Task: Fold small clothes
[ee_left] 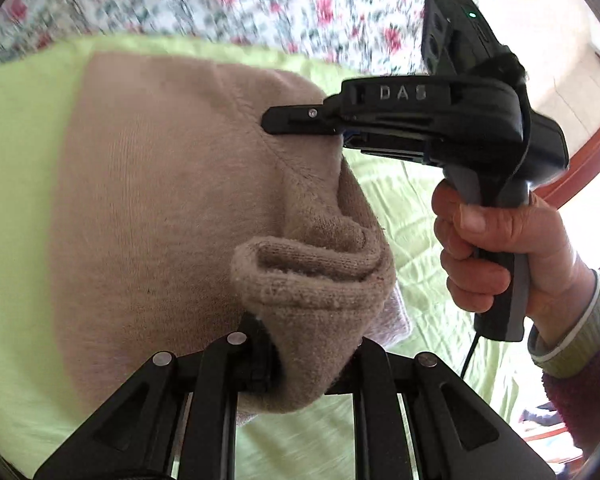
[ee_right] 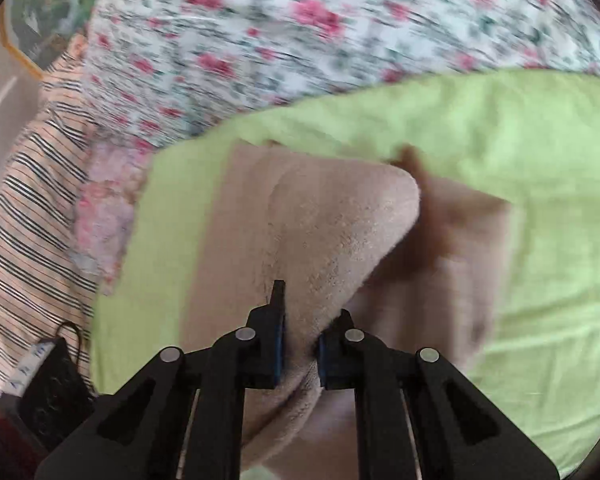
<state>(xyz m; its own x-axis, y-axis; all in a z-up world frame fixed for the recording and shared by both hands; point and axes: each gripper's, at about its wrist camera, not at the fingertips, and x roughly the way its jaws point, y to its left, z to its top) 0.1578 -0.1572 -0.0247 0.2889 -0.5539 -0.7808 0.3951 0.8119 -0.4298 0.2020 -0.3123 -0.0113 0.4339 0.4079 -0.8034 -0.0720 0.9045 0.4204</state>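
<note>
left gripper jaws pinch sweater cuff fold | right gripper jaws clamp a raised fold of the same sweater | sweater lies on green sheet on the bed | step: folding side over, likely | next: carry fold across, lay flat | room: open sheet around, floral quilt beyond

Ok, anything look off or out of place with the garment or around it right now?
Nothing looks damaged or spilled. The beige knit garment is bunched and rolled at the edge held in the left gripper, and the right gripper pinches another lifted fold, normal mid-fold. It lies on the green cloth, over the floral bedspread.
</note>
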